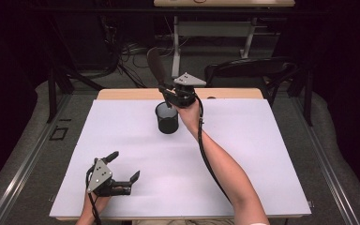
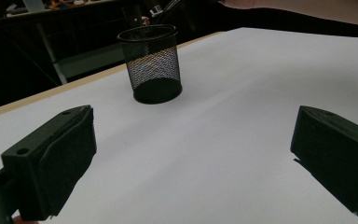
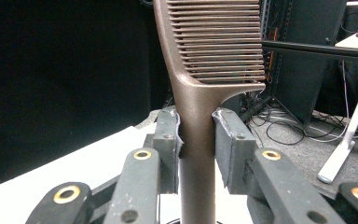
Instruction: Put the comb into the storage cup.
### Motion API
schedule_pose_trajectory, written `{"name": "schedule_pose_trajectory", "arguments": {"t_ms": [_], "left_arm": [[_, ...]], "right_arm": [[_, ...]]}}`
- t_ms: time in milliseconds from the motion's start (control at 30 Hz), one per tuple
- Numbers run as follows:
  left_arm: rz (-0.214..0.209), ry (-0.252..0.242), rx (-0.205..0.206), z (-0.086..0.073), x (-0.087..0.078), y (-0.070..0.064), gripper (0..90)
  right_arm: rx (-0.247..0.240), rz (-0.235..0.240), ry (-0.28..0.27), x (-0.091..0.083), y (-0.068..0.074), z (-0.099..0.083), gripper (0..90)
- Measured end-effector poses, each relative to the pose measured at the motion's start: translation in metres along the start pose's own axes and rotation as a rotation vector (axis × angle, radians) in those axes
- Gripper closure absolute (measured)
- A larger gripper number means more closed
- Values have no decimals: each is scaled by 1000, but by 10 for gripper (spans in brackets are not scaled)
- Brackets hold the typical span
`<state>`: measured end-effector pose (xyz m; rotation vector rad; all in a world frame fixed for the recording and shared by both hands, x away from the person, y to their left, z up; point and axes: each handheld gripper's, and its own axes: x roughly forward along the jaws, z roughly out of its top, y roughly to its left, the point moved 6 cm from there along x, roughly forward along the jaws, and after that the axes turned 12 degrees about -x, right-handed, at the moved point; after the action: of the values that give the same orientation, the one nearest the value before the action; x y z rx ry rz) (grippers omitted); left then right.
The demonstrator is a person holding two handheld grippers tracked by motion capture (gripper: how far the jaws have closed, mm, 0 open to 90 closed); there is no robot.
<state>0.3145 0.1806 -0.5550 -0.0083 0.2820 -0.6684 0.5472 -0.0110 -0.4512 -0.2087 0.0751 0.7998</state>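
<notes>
So it's a table (image 1: 122,94) with a light wood top, though almost all of it is covered by a big white sheet (image 1: 243,154), and just a strip of wood peeks out along the far edge. The one thing standing on the sheet is a black mesh cup (image 1: 167,118), upright, toward the far side and roughly centered left to right.
</notes>
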Motion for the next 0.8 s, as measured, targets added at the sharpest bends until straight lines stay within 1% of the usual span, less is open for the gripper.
{"name": "schedule_pose_trajectory", "arguments": {"t_ms": [200,800], "left_arm": [[0,0,0,0,0,0,1],[-4,-1,-1,0,0,0,1]], "right_arm": [[2,3,19,3,1,-5,722],[6,12,48,11,3,-16,722]]}}
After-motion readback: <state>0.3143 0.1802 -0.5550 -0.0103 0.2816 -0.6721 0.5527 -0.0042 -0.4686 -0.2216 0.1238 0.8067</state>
